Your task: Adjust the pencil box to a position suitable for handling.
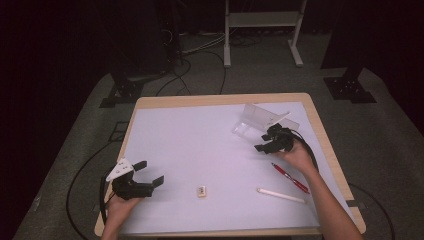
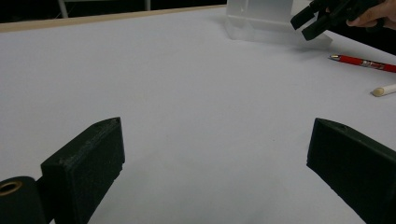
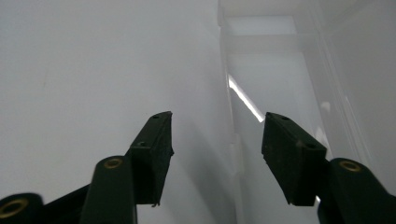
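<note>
An open clear plastic case (image 1: 260,119) lies on the white mat at the table's far right. My right gripper (image 1: 261,142) sits just in front of it. In the right gripper view its jaws (image 3: 219,119) stand apart on either side of the case's thin near wall (image 3: 232,140), and the pads do not press on it. My left gripper (image 1: 151,172) rests near the front left corner, wide open, with bare mat between its jaws (image 2: 217,130). In the left gripper view the right gripper (image 2: 310,21) is at the top right, in front of the case (image 2: 261,21).
A red pen (image 1: 291,178) and a white stick (image 1: 281,195) lie at the front right, near the right forearm. A small pale block (image 1: 201,191) sits at the front centre. The wooden table edge (image 1: 220,100) frames the mat. Cables and a stand are on the floor beyond.
</note>
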